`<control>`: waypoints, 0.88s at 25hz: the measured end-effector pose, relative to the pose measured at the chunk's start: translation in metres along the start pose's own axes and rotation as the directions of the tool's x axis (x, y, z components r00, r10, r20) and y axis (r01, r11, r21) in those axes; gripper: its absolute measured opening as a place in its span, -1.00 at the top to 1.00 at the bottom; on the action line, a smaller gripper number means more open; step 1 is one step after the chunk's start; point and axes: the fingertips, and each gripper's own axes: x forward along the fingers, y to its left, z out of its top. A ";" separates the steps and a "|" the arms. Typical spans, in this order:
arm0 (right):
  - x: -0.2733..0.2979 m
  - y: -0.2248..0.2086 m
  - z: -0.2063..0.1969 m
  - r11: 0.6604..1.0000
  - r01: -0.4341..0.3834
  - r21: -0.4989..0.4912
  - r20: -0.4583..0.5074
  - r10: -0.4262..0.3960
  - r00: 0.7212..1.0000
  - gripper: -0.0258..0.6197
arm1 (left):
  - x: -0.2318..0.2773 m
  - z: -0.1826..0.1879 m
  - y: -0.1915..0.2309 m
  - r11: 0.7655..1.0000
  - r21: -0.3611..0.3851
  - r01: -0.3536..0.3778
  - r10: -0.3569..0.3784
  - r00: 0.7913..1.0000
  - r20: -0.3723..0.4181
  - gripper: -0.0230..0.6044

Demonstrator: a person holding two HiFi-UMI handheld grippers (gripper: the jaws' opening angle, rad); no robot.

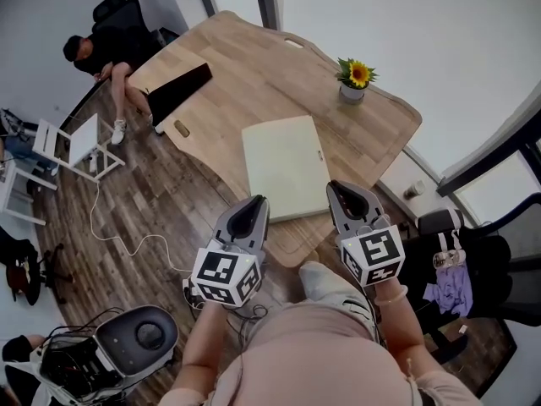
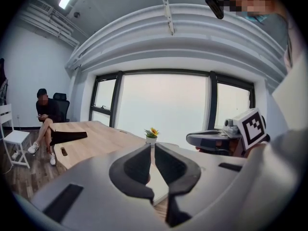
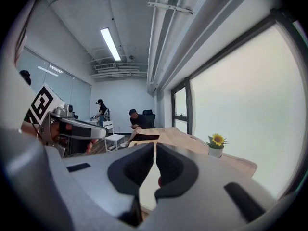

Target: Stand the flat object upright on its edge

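Head view: flat object (image 1: 286, 166), a pale cream rect. panel, lies flat on the wooden table (image 1: 254, 74), near-centre, long side running near-to-far. Its near edge sits close to the table's near edge. Not on edge yet.

L gripper (image 1: 253, 205) is at the panel's near-left corner, pointing far. R gripper (image 1: 345, 194) is at the near-right corner, also pointing far. Both tips are just beside the panel's near end. Can't tell if either touches it.

Jaws: in the left gripper view the L pads are drawn together with only a thin slit between them and nothing in it. The pale panel shows below and beyond the tips. The right gripper view is the same: R pads are together bar a narrow slit, nothing gripped, panel below.

Other items on the table:
- small sunflower pot (image 1: 354, 81) on the far-right side, well apart from the panel
- black wedge-shaped object (image 1: 176, 90) at the far-left end
- slot cut-outs in the tabletop at the left end and the far edge

Room: a seated person (image 1: 103, 56) is far left by the table end, with a white chair (image 1: 78, 145) near them. A white cable (image 1: 127, 235) trails over the wood floor.
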 end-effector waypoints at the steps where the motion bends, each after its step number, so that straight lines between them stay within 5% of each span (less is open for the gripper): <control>1: 0.005 -0.004 -0.001 1.000 -0.003 0.001 -0.005 0.003 1.000 0.87 | 0.005 0.000 0.004 1.000 -0.003 -0.004 0.004 1.000 -0.005 0.89; 22: 0.087 -0.052 -0.038 0.995 -0.095 -0.006 -0.139 0.094 0.986 0.73 | 0.065 -0.023 0.076 0.985 -0.114 -0.126 0.114 0.988 -0.107 0.70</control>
